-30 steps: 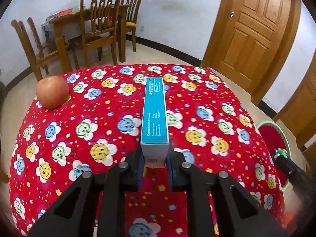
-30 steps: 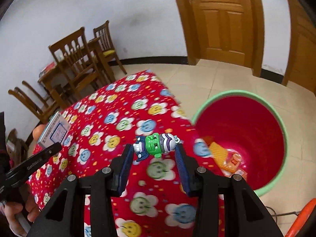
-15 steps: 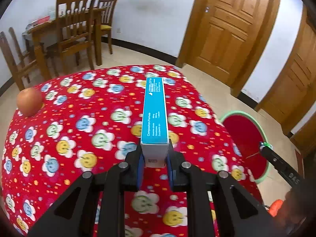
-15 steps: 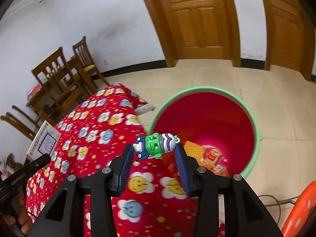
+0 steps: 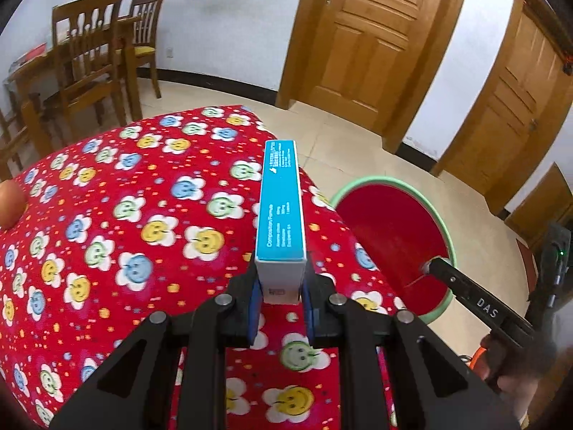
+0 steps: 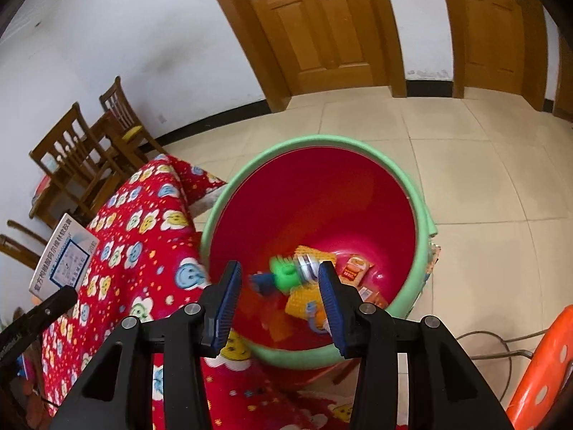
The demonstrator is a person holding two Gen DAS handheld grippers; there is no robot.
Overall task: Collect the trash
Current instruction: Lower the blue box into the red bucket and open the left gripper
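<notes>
Both hand-held grippers have swung from over the red surface (image 5: 107, 236) toward the red bin (image 6: 420, 211), and the right hand-held gripper (image 6: 277, 286) has just been opening, its pads now clear of the blurred green toy (image 6: 286, 272) dropping between them into the bin. Left hand-held gripper (image 5: 281, 297) stays clamped on the blue box (image 5: 281, 208), long axis pointing away, with the bin lying to its right, so I judge it must carry that way next.
</notes>
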